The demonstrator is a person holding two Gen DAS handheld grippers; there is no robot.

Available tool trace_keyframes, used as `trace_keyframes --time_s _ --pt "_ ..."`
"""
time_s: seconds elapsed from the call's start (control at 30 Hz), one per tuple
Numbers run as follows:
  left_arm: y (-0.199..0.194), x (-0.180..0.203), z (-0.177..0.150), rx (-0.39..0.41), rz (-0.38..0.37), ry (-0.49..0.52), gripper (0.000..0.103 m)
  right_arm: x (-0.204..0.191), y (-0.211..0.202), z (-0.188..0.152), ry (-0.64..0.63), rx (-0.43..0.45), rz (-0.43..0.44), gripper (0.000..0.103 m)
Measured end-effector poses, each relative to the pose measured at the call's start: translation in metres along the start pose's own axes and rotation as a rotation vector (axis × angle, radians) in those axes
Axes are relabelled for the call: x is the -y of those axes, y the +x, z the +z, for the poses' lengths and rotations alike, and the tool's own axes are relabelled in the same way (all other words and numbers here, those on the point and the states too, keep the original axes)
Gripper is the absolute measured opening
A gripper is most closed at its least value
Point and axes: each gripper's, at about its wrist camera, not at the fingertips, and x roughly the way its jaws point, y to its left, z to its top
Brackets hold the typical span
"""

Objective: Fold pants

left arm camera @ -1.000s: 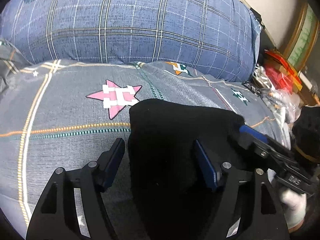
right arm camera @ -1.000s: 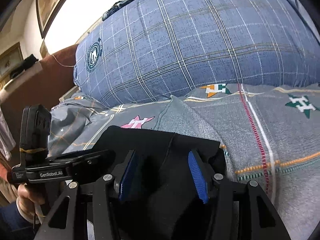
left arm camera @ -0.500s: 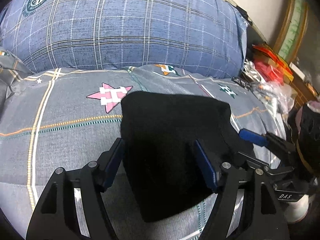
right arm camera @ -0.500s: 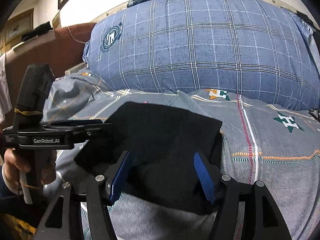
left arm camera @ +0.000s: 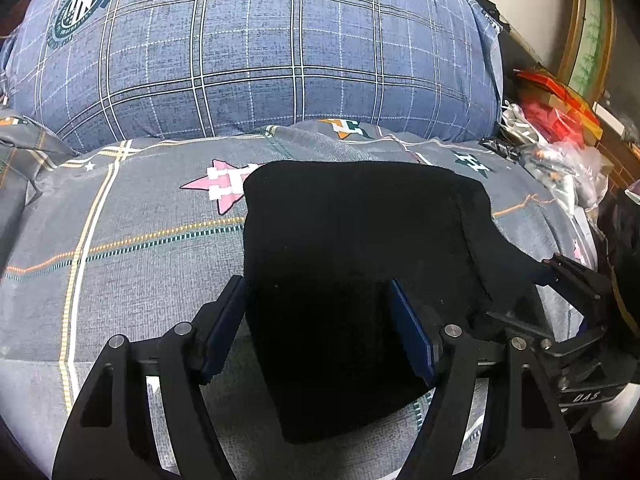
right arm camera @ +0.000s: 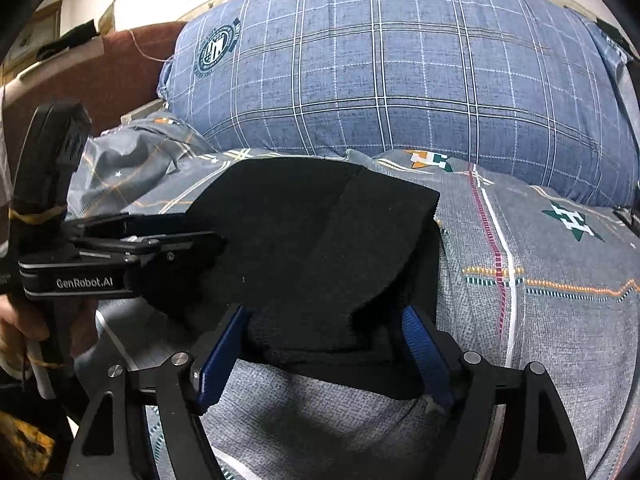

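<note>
The black pants [left arm camera: 352,248] lie folded into a compact bundle on the grey patterned bedspread [left arm camera: 128,248]; they also show in the right wrist view [right arm camera: 312,240]. My left gripper [left arm camera: 320,332] is open, its jaws straddling the near part of the bundle. My right gripper [right arm camera: 324,348] is open too, with the bundle's thick near edge between its blue pads [right arm camera: 420,340]. Each gripper shows in the other's view, the right one [left arm camera: 576,300] at the pants' right edge, the left one [right arm camera: 132,244] at their left edge.
A large blue plaid pillow [left arm camera: 256,56] lies across the back of the bed. Clutter of bags and red packaging [left arm camera: 560,132] sits off the bed's right side. A brown headboard or chair [right arm camera: 112,76] stands at the left.
Both grippers have drawn back toward me, so more of the folded pants and the bedspread shows. The bundle now lies flatter on the bed.
</note>
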Motion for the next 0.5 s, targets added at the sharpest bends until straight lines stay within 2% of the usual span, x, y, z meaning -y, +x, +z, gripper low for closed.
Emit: trace_keyframes --time_s 0.2,0.4,0.5 --pt "-0.003 -0.006 0.003 -0.01 -0.021 -0.036 0.072 0.018 -0.01 0.002 0.123 0.045 0.08 0.079" --pt "-0.004 -0.01 0.005 -0.013 -0.015 -0.044 0.072 0.029 -0.013 0.002 0.19 0.057 0.106 0.082" --pt "-0.005 -0.015 0.006 -0.022 -0.026 -0.066 0.072 0.038 -0.014 0.0 0.233 0.053 0.083 0.082"
